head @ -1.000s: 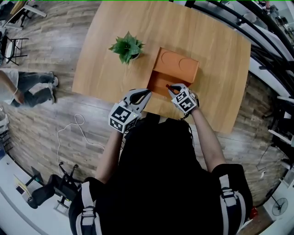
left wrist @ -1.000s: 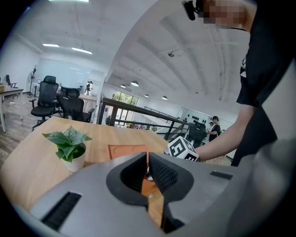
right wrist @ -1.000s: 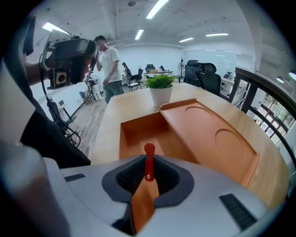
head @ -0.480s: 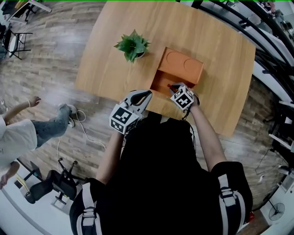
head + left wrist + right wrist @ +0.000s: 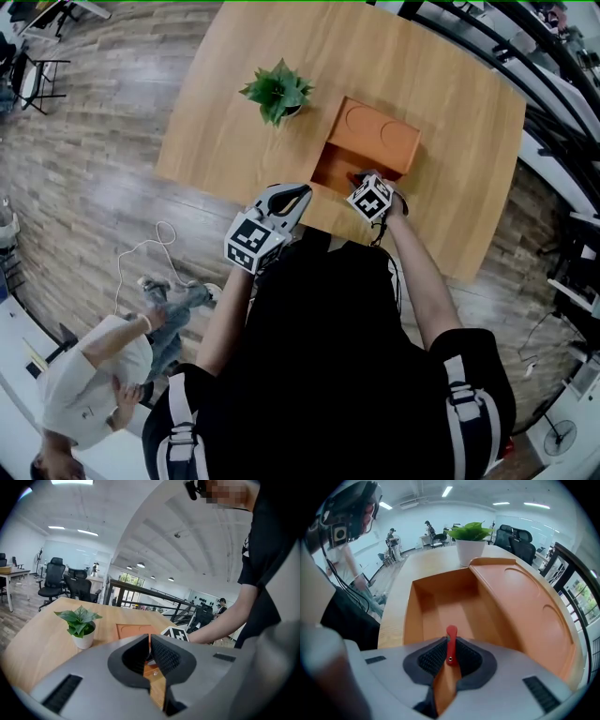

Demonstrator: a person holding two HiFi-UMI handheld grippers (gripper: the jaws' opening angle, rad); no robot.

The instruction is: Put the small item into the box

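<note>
A small red item (image 5: 451, 637) stands upright between the jaws of my right gripper (image 5: 451, 649), which is shut on it. That gripper (image 5: 360, 182) hangs over the near edge of the open orange box (image 5: 440, 603), above its empty compartment. The box's lid (image 5: 524, 605), with two round recesses, lies slid back over the far half (image 5: 380, 137). My left gripper (image 5: 292, 197) sits at the table's near edge, left of the box, and is shut (image 5: 149, 641) with nothing in it.
A small potted plant (image 5: 278, 91) in a white pot (image 5: 84, 639) stands on the wooden table (image 5: 450, 84) left of the box. A person (image 5: 94, 375) walks on the floor at lower left. Black railings (image 5: 553, 84) run along the right.
My right gripper has edged slightly forward over the box with the red item still in it. My left gripper has stayed put. The person on the floor has moved toward the lower left.
</note>
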